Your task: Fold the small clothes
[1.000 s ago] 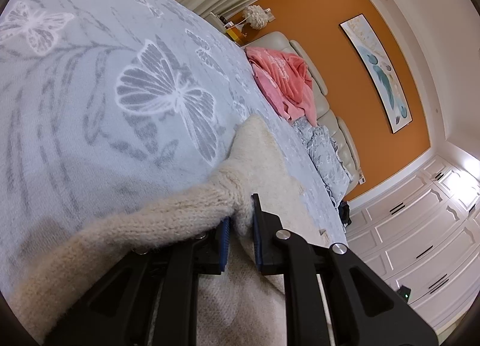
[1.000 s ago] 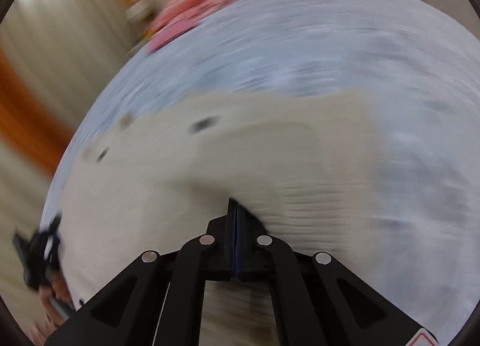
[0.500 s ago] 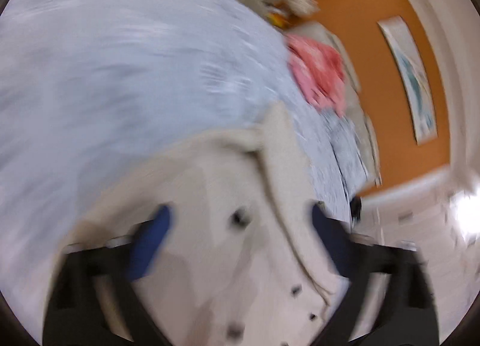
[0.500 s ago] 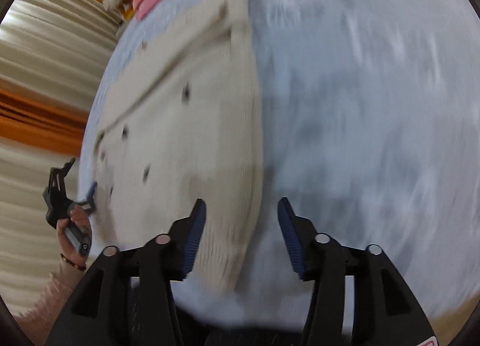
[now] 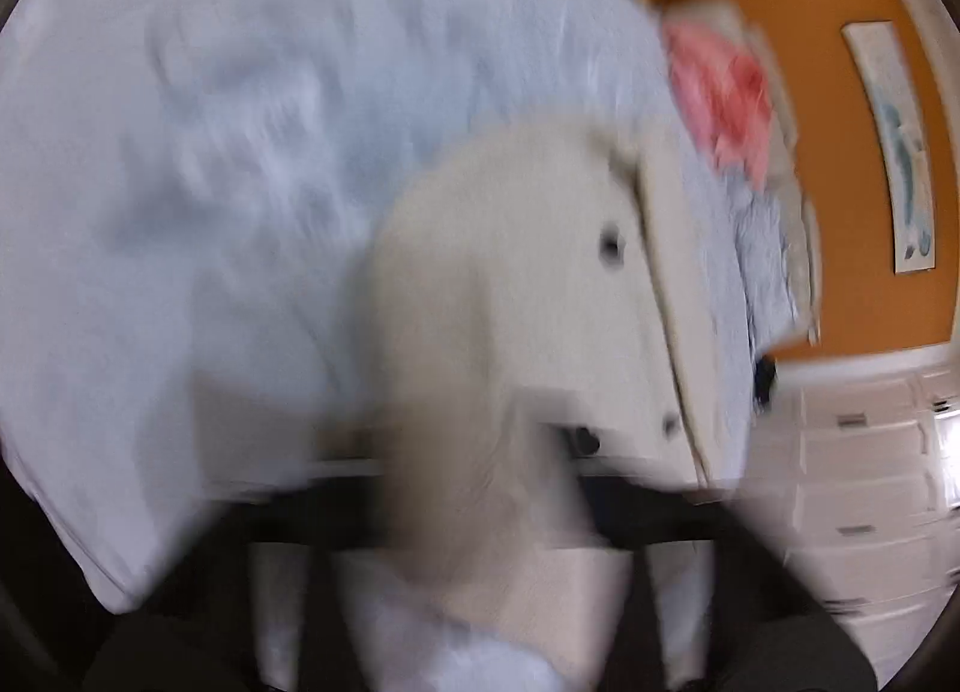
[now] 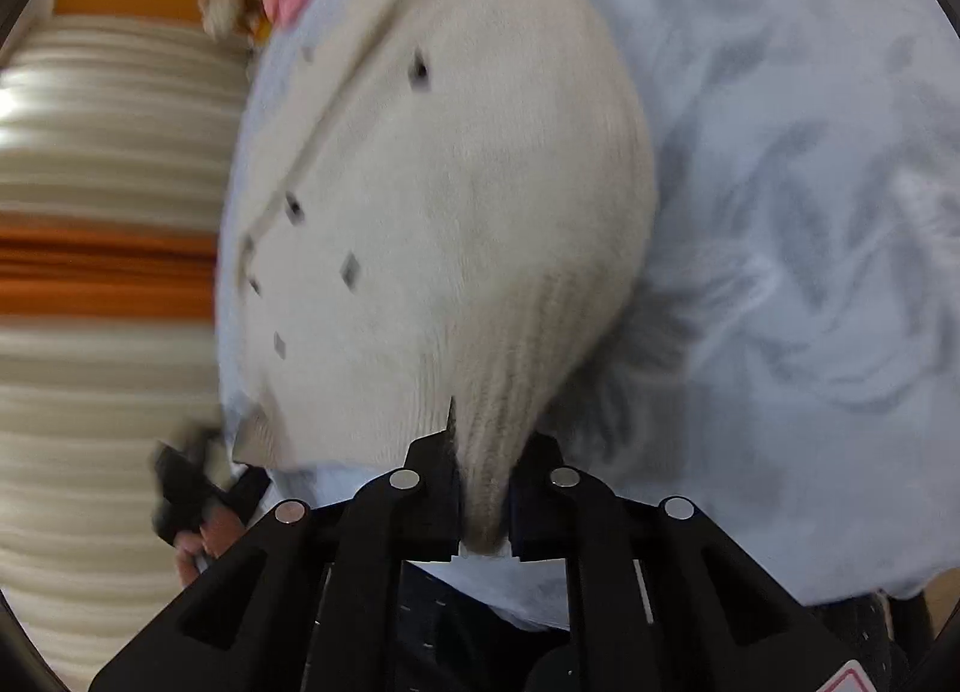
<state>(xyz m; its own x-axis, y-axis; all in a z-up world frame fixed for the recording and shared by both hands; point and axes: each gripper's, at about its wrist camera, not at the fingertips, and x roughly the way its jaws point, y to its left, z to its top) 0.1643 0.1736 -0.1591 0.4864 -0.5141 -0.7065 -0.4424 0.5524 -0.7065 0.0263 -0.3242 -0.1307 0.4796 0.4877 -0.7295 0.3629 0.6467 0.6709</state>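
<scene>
Right now my right gripper (image 6: 480, 506) is closing, its jaws pinched on the ribbed hem of the cream knitted cardigan with dark buttons (image 6: 444, 200); the garment fans out ahead of that claw, flat on the pale blue bedspread with grey butterfly print (image 6: 810, 182). My left gripper (image 5: 480, 488) is badly blurred, jaws together, a fuzzy fold of cardigan (image 5: 516, 284) bunched right at them. Soft rib-knit hem, fluffy body. Crumpled pink cloth (image 5: 726, 92) lies well beyond.
</scene>
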